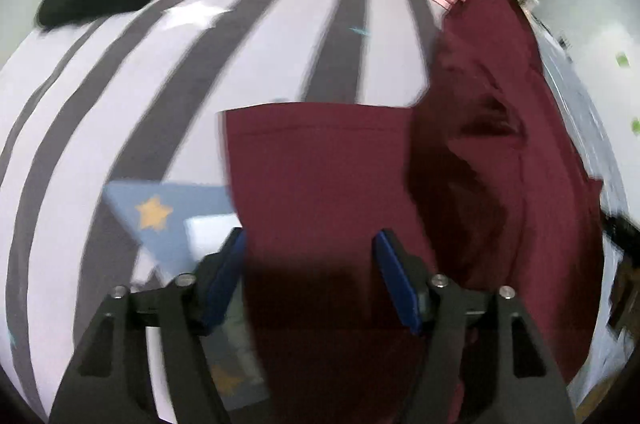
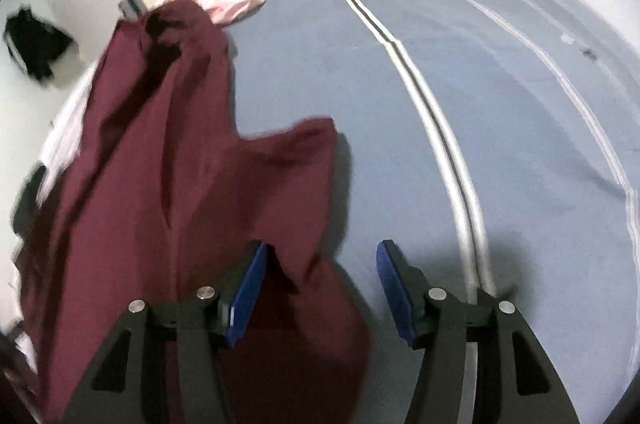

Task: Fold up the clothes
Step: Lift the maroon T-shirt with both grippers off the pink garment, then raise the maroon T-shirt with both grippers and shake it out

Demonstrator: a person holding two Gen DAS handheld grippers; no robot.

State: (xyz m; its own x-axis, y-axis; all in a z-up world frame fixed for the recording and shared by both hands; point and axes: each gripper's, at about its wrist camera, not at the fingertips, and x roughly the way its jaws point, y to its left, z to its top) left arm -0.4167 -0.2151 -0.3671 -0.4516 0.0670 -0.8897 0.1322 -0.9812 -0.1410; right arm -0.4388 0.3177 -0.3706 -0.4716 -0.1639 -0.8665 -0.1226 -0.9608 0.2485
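Though blur smears everything, maroon garment [image 1: 320, 163] lies under left tool [image 1: 310, 244], beside right tool [image 2: 322, 256]; both gape, gripping nothing.

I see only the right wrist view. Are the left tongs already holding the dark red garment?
Observer: No. The left tongs stand open above the dark red garment and grip nothing.
Operator: What part lies under them?
Observer: A flat part with a straight far edge, not crumpled.
Operator: And what lies beside it?
Observer: A blue patch with a yellow star, on the striped cover.
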